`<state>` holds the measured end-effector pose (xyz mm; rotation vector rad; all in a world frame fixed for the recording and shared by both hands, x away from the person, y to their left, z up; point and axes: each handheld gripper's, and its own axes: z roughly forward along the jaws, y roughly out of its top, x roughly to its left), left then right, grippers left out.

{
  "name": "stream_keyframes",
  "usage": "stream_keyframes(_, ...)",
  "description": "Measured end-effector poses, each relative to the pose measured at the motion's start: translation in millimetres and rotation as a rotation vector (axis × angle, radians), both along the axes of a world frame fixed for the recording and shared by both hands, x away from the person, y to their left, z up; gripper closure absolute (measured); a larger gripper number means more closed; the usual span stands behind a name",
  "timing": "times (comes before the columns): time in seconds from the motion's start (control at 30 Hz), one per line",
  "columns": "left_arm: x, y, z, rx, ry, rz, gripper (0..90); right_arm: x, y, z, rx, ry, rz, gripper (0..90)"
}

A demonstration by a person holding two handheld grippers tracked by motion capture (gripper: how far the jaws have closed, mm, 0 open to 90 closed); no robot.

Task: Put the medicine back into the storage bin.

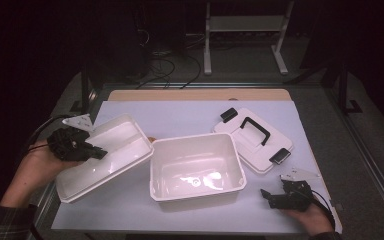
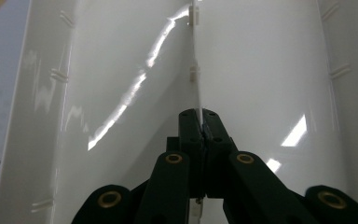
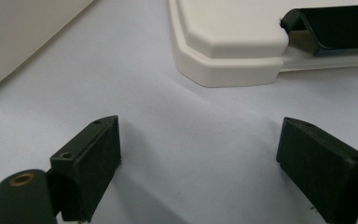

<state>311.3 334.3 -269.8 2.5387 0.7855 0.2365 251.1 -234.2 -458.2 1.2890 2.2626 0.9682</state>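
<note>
Plain white tray (image 1: 122, 150) in left gripper (image 1: 96, 151), unlabelled.

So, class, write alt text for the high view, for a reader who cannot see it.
The left tool grips the rim of a shallow white tray, tilted beside a deep white tub on a pale table. The open right tool rests at the near right, in front of a white lid with a black handle.

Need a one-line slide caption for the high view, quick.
Left gripper clamps the tilted white tray's rim beside the open white box; right gripper rests open.
</note>
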Motion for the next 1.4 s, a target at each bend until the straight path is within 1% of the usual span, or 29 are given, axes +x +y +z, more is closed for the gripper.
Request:
stream_keyframes(0.03, 0.0, 0.0, 0.0, 0.000, 0.000, 0.000, 88.8, 0.0, 0.0, 0.0, 0.000, 0.000, 0.000, 12.9)
stream_keyframes(0.07, -0.9, 6.3, -5.1, 0.004, 0.005, 0.015, 88.8, 0.0, 0.0, 0.0, 0.000, 0.000, 0.000, 12.9)
stream_keyframes(0.1, -1.4, 9.0, -8.2, 0.007, 0.008, 0.022, 88.8, 0.0, 0.0, 0.0, 0.000, 0.000, 0.000, 12.9)
stream_keyframes(0.13, -1.4, 9.0, -8.2, 0.007, 0.008, 0.022, 88.8, 0.0, 0.0, 0.0, 0.000, 0.000, 0.000, 12.9)
stream_keyframes(0.2, -2.0, 14.1, -14.9, 0.011, 0.017, 0.035, 88.8, 0.0, 0.0, 0.0, 0.000, 0.000, 0.000, 12.9)
stream_keyframes(0.23, -2.5, 16.3, -18.6, 0.010, 0.019, 0.044, 88.8, 0.0, -0.1, 0.0, 0.000, 0.000, 0.000, 13.0)
stream_keyframes(0.27, -2.5, 20.1, -27.2, 0.014, 0.023, 0.057, 88.8, 0.1, -0.1, -0.1, 0.001, 0.000, 0.000, 12.9)
stream_keyframes(0.3, -2.5, 21.2, -31.8, 0.014, 0.024, 0.065, 88.8, 0.0, -0.1, -0.1, 0.001, 0.000, 0.000, 12.9)
stream_keyframes(0.33, -2.5, 21.2, -31.8, 0.014, 0.024, 0.065, 88.8, 0.0, -0.1, -0.1, 0.001, 0.000, 0.000, 12.9)
stream_keyframes(0.43, -1.3, 23.1, -47.3, 0.021, 0.038, 0.078, 88.8, 0.1, -0.1, -0.1, 0.001, 0.000, 0.000, 12.9)
stream_keyframes(0.63, 2.6, 23.3, -71.6, 0.039, 0.059, 0.099, 88.8, 0.0, -0.1, -0.1, 0.001, 0.000, 0.000, 12.9)
stream_keyframes(0.7, 4.1, 23.3, -79.5, 0.038, 0.062, 0.107, 88.8, 0.1, -0.1, -0.1, 0.001, -0.001, 0.001, 12.9)
stream_keyframes(0.73, 5.8, 22.9, -87.3, 0.039, 0.071, 0.111, 88.7, 0.1, -0.1, -0.1, 0.001, -0.001, 0.001, 12.9)
stream_keyframes(0.77, 5.8, 22.9, -87.3, 0.039, 0.071, 0.111, 88.7, 0.1, -0.1, -0.1, 0.001, -0.001, 0.001, 12.9)
stream_keyframes(0.8, 7.0, 21.9, -94.7, 0.038, 0.075, 0.112, 88.7, 0.1, -0.1, -0.1, 0.002, -0.001, 0.001, 13.0)
stream_keyframes(0.83, 7.5, 21.1, -98.4, 0.035, 0.081, 0.115, 88.7, 0.1, -0.1, -0.1, 0.002, -0.001, 0.001, 13.0)
stream_keyframes(0.87, 7.5, 21.1, -98.4, 0.035, 0.081, 0.115, 88.7, 0.1, -0.1, -0.1, 0.002, -0.001, 0.001, 13.0)
stream_keyframes(0.9, 8.2, 20.4, -101.6, 0.038, 0.080, 0.113, 88.7, 0.1, -0.1, -0.1, 0.002, -0.001, 0.001, 12.9)
stream_keyframes(1.0, 9.4, 17.8, -111.0, 0.037, 0.092, 0.113, 88.7, 0.1, -0.1, -0.1, 0.002, -0.001, 0.001, 13.0)
stream_keyframes(1.03, 9.9, 16.2, -116.8, 0.038, 0.101, 0.111, 88.7, 0.1, -0.2, -0.1, 0.002, -0.001, 0.001, 12.9)
stream_keyframes(1.07, 9.9, 16.2, -116.8, 0.038, 0.101, 0.111, 88.7, 0.1, -0.2, -0.1, 0.002, -0.001, 0.001, 12.9)
stream_keyframes(1.2, 9.8, 14.3, -127.3, 0.040, 0.118, 0.112, 88.6, 0.1, -0.2, -0.1, 0.002, -0.001, 0.001, 12.9)
stream_keyframes(1.3, 9.4, 15.0, -129.7, 0.038, 0.122, 0.113, 88.6, 0.1, -0.2, -0.1, 0.002, -0.001, 0.001, 12.9)
stream_keyframes(1.4, 9.0, 15.5, -133.6, 0.048, 0.133, 0.117, 88.4, 0.1, -0.2, -0.2, 0.002, -0.001, 0.001, 12.9)
